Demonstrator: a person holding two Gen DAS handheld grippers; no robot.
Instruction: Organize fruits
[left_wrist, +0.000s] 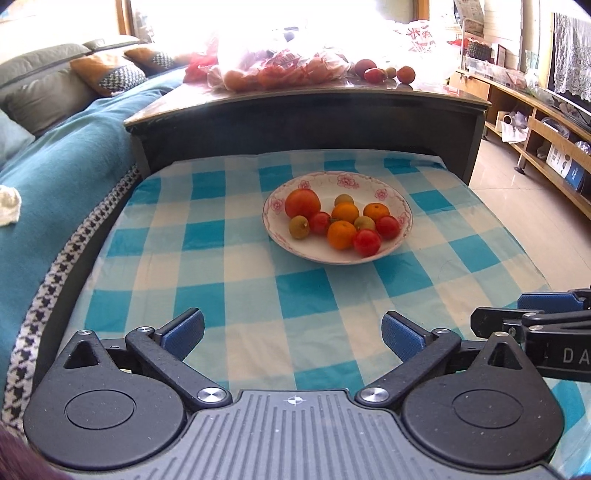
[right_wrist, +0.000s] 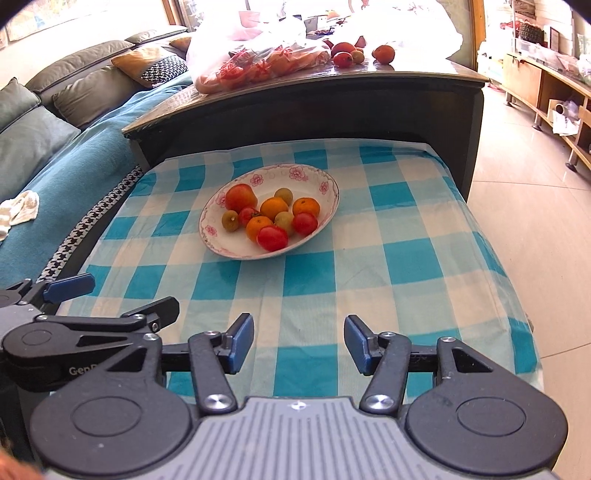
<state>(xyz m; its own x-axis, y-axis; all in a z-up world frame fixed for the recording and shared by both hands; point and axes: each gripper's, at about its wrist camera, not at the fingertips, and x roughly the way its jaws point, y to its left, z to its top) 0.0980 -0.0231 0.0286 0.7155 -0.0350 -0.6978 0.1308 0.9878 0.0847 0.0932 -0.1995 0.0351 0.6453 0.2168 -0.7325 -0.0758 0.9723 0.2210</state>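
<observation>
A white floral plate (left_wrist: 400, 206) (right_wrist: 325, 192) sits on the blue checked cloth, holding a big red tomato (left_wrist: 302, 203) (right_wrist: 241, 197), small red tomatoes (left_wrist: 366, 242) (right_wrist: 272, 238), oranges (left_wrist: 341, 234) (right_wrist: 306, 206) and small green fruits (left_wrist: 298, 227) (right_wrist: 229, 220). My left gripper (left_wrist: 292, 334) is open and empty, low over the cloth in front of the plate. My right gripper (right_wrist: 299, 341) is open and empty, beside it. Each gripper shows at the edge of the other's view: the right one (left_wrist: 532, 317), the left one (right_wrist: 110, 299).
A dark higher table (left_wrist: 306, 107) (right_wrist: 306, 96) stands behind, with a plastic bag of fruit (left_wrist: 280, 66) (right_wrist: 258, 59) and loose fruits (left_wrist: 405, 74) (right_wrist: 383, 53). A teal-covered sofa (left_wrist: 62, 166) (right_wrist: 74, 155) is at left. Tiled floor and a low shelf unit (left_wrist: 546, 122) lie at right.
</observation>
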